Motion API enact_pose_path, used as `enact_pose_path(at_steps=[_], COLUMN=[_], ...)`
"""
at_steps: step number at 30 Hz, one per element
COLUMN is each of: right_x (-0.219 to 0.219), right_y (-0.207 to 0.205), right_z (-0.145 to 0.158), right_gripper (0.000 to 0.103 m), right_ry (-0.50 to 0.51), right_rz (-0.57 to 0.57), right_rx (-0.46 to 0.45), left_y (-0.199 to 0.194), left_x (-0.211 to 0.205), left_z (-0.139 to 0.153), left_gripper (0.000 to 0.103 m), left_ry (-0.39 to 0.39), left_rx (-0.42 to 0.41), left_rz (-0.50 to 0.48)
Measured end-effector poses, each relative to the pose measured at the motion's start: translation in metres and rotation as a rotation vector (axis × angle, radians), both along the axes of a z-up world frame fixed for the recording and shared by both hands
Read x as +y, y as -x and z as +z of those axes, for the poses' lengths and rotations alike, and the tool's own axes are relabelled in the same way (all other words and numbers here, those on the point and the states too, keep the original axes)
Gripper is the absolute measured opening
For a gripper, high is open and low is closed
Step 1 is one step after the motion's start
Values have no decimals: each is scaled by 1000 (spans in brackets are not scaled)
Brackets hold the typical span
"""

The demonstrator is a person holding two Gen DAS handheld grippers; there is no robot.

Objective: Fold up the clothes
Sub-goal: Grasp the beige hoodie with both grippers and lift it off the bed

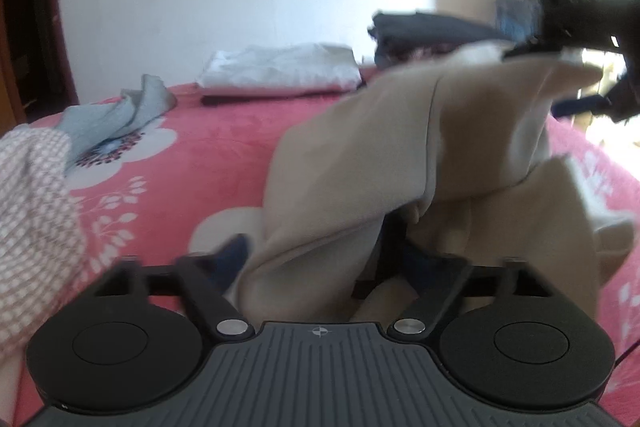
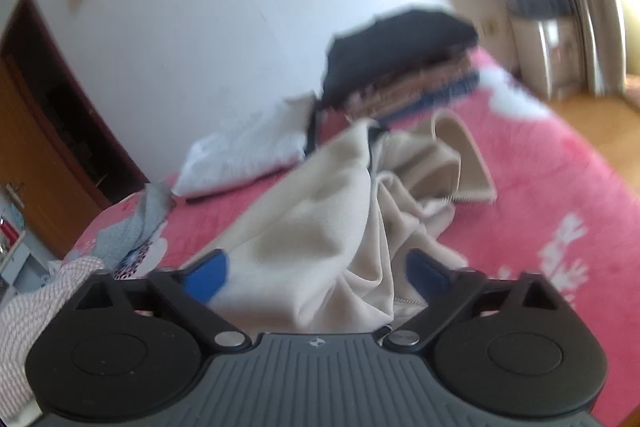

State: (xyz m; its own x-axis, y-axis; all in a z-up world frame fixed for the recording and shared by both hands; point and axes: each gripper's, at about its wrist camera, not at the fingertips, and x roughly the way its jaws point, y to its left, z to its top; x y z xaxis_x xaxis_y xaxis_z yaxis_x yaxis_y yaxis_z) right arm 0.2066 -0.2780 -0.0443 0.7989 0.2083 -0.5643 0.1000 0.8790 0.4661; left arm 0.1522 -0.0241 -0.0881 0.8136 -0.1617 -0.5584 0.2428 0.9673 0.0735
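Beige garment point(image 1: 360, 155) bunched and creased, lifted off my pink bed point(image 1: 208, 147). Left tongs point(image 1: 320, 251) and right tongs point(image 2: 316, 267) both look clamped on its fabric, blurry.

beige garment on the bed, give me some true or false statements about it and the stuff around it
1. The beige garment is lifted off the pink floral bedspread between both grippers. True.
2. The beige garment lies neatly folded flat. False: it hangs bunched and creased.
3. A stack of folded dark clothes sits at the far side of the bed. True.
4. The white folded item rests on top of the dark stack. False: it lies on the bedspread beside it.
5. The light blue cloth is held by the right gripper. False: it lies loose on the bedspread, and that gripper holds the beige garment.
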Motion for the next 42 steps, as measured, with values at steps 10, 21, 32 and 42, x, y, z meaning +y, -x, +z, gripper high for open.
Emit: enact_pose_path(at_steps=[10, 21, 32, 42], right_x=[10, -8, -7, -17], right_y=[12, 161, 316, 381], right_z=[21, 128, 248, 318], right_gripper=[10, 9, 7, 7], right_ry=[-47, -109, -96, -139], right_rz=[59, 32, 123, 168], right_rx=[-115, -457, -790, -975], left_y=[23, 146, 273, 289], left_x=[23, 49, 70, 69], left_z=[33, 164, 308, 365], left_gripper=[4, 3, 3, 4], left_ry=[135, 278, 323, 384], left_rx=[-91, -362, -555, -582], left_rz=[93, -15, -169, -290])
